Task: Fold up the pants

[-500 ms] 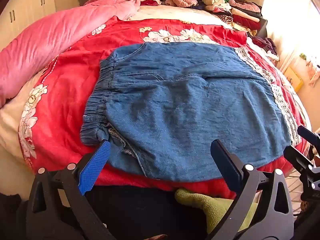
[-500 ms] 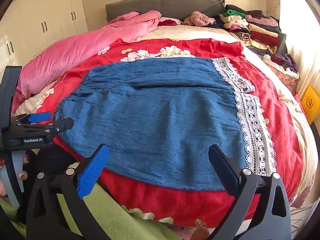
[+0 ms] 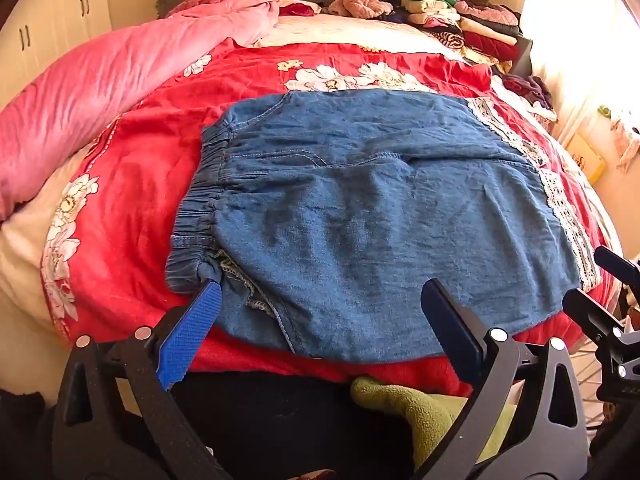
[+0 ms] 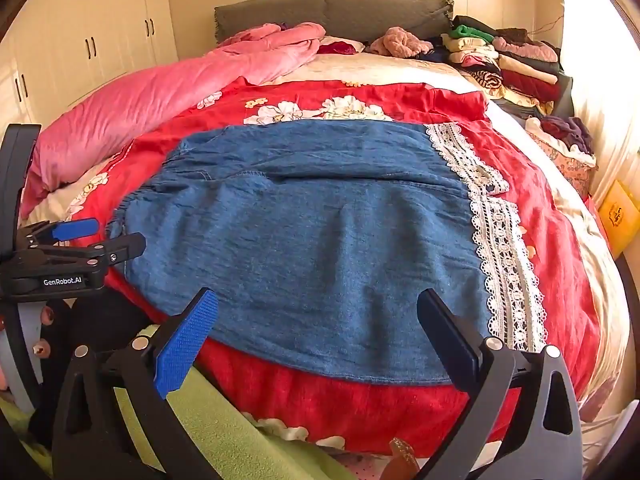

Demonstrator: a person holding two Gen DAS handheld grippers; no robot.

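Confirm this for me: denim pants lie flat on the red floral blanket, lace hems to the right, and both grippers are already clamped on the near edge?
Not quite. The denim pants do lie flat on the red floral blanket, lace hems to the right, but neither gripper is clamped. The left gripper and right gripper both stand wide open in their own wrist views, gripping nothing.

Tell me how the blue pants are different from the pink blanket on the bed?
The blue pants lie spread flat in the middle of the bed; the pink blanket is bunched in a long puffy heap along the left side. The pants have white lace at the leg ends; the blanket shows no trim. Both are soft cloth.
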